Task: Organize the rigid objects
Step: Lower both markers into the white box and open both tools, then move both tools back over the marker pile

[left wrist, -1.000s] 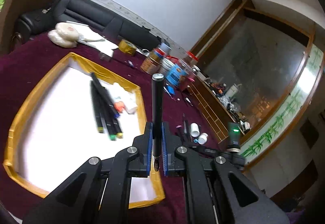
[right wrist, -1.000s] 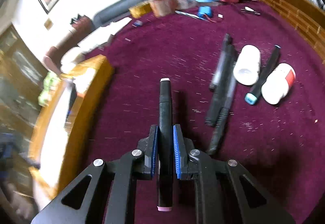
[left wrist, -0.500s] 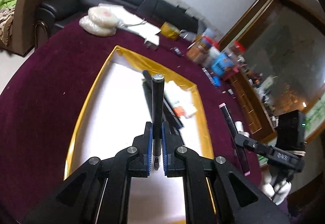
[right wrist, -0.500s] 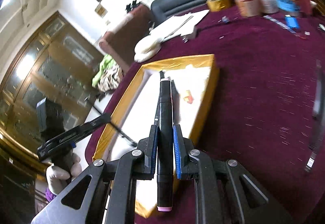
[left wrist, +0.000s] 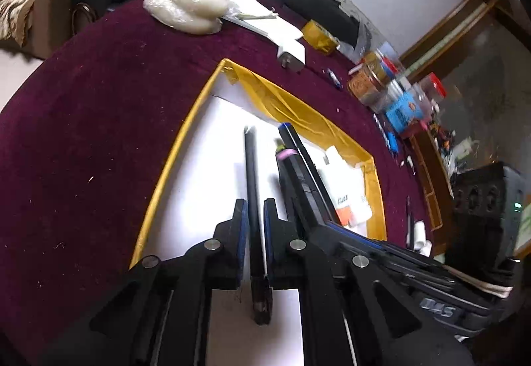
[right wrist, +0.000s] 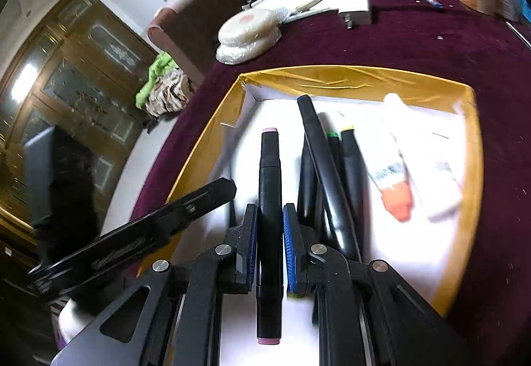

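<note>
My left gripper (left wrist: pixel 255 205) is shut on a slim black pen (left wrist: pixel 250 166) that points forward, low over the white floor of the gold-rimmed tray (left wrist: pixel 172 153). My right gripper (right wrist: pixel 269 210) is shut on a thick black marker with pink ends (right wrist: pixel 269 166), also over the tray (right wrist: pixel 348 77). The two grippers hang side by side. In the right wrist view a left finger (right wrist: pixel 186 210) shows just left of the marker. Several black markers (right wrist: pixel 332 166) lie in the tray to the right, and beyond them white tubes (right wrist: pixel 391 173), one with an orange cap.
Dark red cloth covers the round table. Behind the tray lie wrapped white discs (left wrist: pixel 189 7), papers, a white plug (left wrist: pixel 292 57) and a gold tape roll (left wrist: pixel 320 37). Jars and tubs (left wrist: pixel 375 87) stand at the back right. Small white bottles (left wrist: pixel 419 233) lie right of the tray.
Both grippers have swung from above the cloth to low over the tray and drawn close together. Each still holds its pen or marker.
</note>
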### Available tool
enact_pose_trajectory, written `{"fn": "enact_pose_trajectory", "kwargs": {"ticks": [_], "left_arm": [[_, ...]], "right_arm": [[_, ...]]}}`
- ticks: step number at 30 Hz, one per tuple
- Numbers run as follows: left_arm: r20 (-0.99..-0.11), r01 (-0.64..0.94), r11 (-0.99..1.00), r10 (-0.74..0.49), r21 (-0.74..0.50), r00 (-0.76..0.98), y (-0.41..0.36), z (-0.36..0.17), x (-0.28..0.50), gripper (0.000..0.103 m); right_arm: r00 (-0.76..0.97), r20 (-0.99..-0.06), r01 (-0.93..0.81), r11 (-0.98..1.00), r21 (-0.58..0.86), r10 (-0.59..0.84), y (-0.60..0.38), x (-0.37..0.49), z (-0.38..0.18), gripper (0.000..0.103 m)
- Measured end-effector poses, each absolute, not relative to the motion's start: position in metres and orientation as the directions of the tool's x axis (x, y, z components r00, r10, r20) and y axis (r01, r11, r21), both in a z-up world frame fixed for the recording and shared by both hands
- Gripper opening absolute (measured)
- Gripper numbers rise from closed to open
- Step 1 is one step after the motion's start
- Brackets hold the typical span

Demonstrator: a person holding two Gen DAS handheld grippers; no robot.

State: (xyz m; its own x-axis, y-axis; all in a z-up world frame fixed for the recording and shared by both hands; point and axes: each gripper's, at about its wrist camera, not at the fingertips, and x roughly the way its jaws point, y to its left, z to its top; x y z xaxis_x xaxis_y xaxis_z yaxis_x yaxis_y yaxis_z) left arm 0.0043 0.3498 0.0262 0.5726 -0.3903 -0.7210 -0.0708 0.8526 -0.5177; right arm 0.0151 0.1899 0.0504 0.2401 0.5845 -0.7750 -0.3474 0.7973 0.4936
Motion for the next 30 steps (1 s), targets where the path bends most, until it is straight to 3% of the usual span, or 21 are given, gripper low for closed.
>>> {"fn": "enact_pose_trajectory", "kwargs": {"ticks": [3,7,15,21,30], "left_arm": [[-0.702,-0.095,0.831,-0.395,-0.548,0.592,0.357,0.026,-0.001,0.019],[-0.666,-0.084,0.818,-0.398,-0.569,0.631,0.363,0.041,-0.022,0.054],[-0.543,-0.073,0.776,-0.367,-0.626,0.755,0.385,0.063,-0.093,0.056],[-0.532,-0.097,0.754,-0.360,-0.650,0.766,0.389,0.059,-0.113,0.056],[-0.549,-0.113,0.774,-0.330,-0.624,0.768,0.375,0.062,-0.120,0.062]], "right_arm": [[0.244,-0.784,-0.337,0.808,0.483,0.571,0.188,0.020,0.050,0.014],[0.294,-0.743,-0.327,0.794,0.513,0.601,0.167,0.019,0.069,0.014],[0.328,-0.770,-0.274,0.835,0.477,0.547,0.155,0.035,0.063,0.014],[0.248,-0.764,-0.355,0.790,0.500,0.595,0.188,0.025,0.060,0.015],[0.370,-0.735,-0.337,0.819,0.464,0.569,0.130,0.011,0.090,0.015]]}}
